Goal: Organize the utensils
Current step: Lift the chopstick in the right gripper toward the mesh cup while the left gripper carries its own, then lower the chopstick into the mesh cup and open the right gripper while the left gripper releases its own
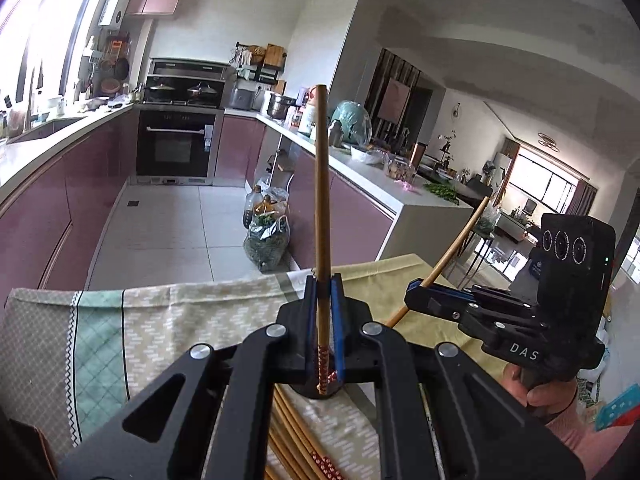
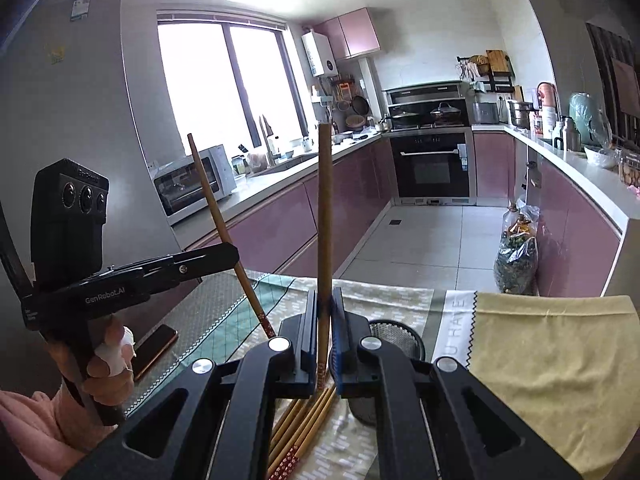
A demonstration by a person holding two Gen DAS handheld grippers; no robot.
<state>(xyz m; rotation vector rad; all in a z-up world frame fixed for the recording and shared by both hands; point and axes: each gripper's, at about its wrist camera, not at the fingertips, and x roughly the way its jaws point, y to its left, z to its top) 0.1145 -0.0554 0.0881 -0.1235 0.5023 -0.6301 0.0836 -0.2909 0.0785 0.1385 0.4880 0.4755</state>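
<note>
While both tongs clamp one chopstick each — left tongs [image 1: 324, 292], right tongs [image 2: 325, 304], spare chopsticks [image 2: 304, 420] below.

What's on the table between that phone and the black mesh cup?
In the right wrist view, between the phone and the mesh cup lies patterned cloth. The left gripper's chopstick and the right gripper's fingers cross the stretch.

Black-framed, blue-padded left gripper [image 1: 323, 292] and right gripper [image 2: 325, 308], each clamping a tan bamboo chopstick [image 1: 321, 200] red-and-white patterned at its end, above beige zigzag-woven cloth [image 1: 192, 320] with a mint checked band.
</note>
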